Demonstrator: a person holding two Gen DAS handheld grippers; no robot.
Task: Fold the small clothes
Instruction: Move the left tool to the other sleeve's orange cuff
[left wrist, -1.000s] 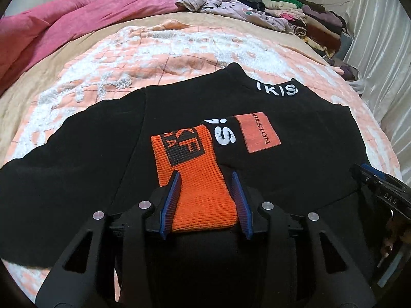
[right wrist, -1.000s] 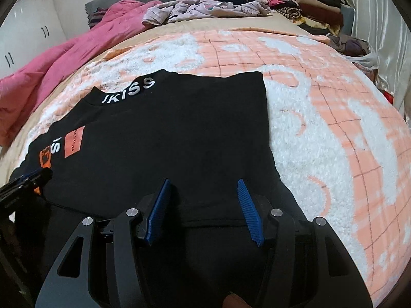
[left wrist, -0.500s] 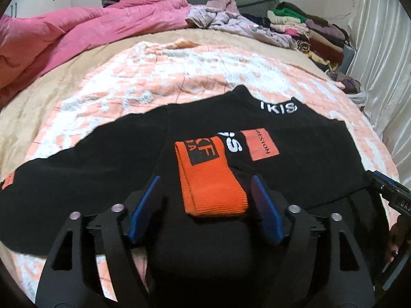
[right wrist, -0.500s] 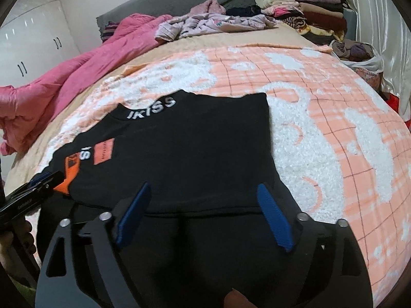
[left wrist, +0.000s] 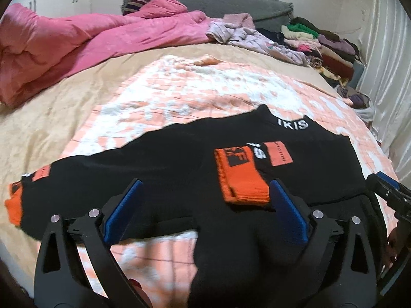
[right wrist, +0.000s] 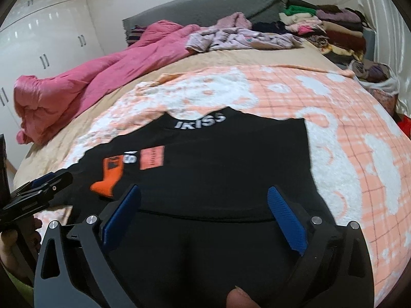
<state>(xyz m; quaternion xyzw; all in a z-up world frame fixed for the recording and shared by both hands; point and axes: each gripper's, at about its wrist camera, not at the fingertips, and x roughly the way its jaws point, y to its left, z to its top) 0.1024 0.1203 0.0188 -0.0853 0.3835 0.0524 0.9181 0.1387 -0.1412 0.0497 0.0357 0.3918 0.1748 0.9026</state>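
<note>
A black sweatshirt (left wrist: 179,164) with white collar lettering lies flat on the peach-and-white blanket (left wrist: 179,87). One sleeve is folded across its chest, its orange cuff (left wrist: 239,177) near the middle. The other sleeve stretches left, ending in an orange cuff (left wrist: 14,205). My left gripper (left wrist: 205,213) is open and empty above the hem, the folded cuff just inside its right finger. My right gripper (right wrist: 205,220) is open and empty above the hem on the sweatshirt's (right wrist: 218,164) right half. The folded cuff (right wrist: 108,177) shows left of it.
A pink duvet (left wrist: 77,41) lies crumpled at the far left. Loose lilac clothes (left wrist: 246,33) and a stack of folded clothes (left wrist: 323,43) sit at the bed's far end. White curtains (left wrist: 390,64) hang on the right. White wardrobe doors (right wrist: 43,33) stand at the left.
Both grippers have opened wide and pulled back and up from the sweatshirt. My left gripper has let go of the orange cuff, which now lies on the chest.
</note>
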